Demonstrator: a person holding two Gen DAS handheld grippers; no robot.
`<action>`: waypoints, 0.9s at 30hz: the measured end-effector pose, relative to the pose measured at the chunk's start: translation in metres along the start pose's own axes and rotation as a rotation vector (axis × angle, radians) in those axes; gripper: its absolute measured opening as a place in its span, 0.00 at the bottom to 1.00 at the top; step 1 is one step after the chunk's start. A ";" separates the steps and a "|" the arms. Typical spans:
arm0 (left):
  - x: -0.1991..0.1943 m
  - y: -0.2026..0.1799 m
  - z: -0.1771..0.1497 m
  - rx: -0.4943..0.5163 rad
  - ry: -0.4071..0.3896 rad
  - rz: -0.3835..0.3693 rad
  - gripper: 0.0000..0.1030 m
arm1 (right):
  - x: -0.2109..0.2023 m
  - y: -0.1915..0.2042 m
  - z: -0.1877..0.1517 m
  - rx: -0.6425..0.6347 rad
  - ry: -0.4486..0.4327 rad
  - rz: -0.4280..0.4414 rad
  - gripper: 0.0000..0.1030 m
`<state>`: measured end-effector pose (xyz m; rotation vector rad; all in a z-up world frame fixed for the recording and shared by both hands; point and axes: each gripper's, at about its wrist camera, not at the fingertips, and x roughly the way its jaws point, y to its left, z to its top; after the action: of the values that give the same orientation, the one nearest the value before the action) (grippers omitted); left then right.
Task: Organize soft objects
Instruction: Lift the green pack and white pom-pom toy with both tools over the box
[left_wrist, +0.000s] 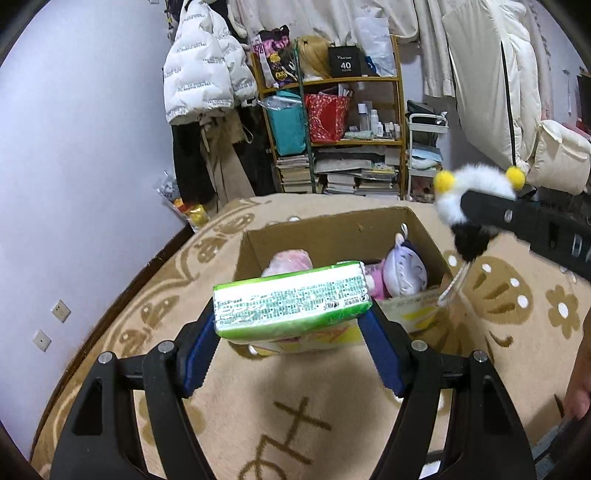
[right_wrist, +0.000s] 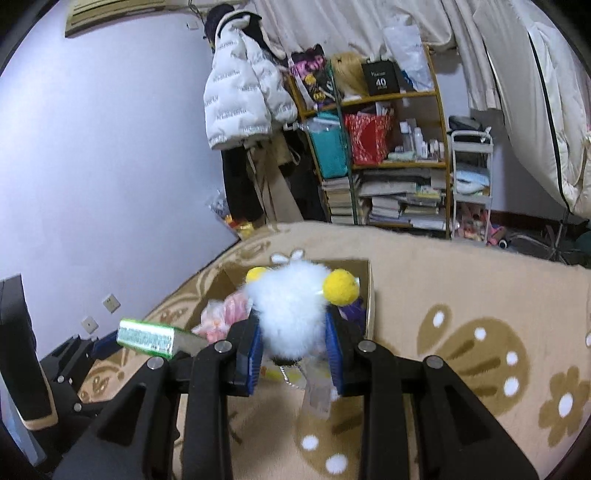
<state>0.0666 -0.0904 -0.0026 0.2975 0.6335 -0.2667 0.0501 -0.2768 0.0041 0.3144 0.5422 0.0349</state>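
Note:
My left gripper is shut on a green-and-white tissue pack, held in the air just in front of an open cardboard box on the rug. The pack also shows at the left of the right wrist view. Inside the box lie a pink plush and a purple-and-white doll. My right gripper is shut on a fluffy white pompom toy with yellow balls, above the box. The toy hangs at the box's right in the left wrist view, a tag dangling below it.
A beige rug with brown flower patterns covers the surface under the box. Behind stand a wooden shelf full of books and bags, hanging coats, a white cart, and a lilac wall at left.

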 end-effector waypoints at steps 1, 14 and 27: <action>0.001 0.000 0.003 0.008 -0.006 0.006 0.71 | 0.001 0.000 0.004 -0.002 -0.007 0.003 0.30; 0.027 -0.004 0.041 0.046 -0.091 0.008 0.71 | 0.034 0.007 0.039 -0.008 -0.032 0.049 0.31; 0.070 0.005 0.047 -0.006 -0.035 -0.046 0.71 | 0.090 0.002 0.033 -0.015 0.047 0.081 0.31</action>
<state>0.1476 -0.1129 -0.0083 0.2719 0.6072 -0.3138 0.1442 -0.2738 -0.0133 0.3217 0.5751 0.1248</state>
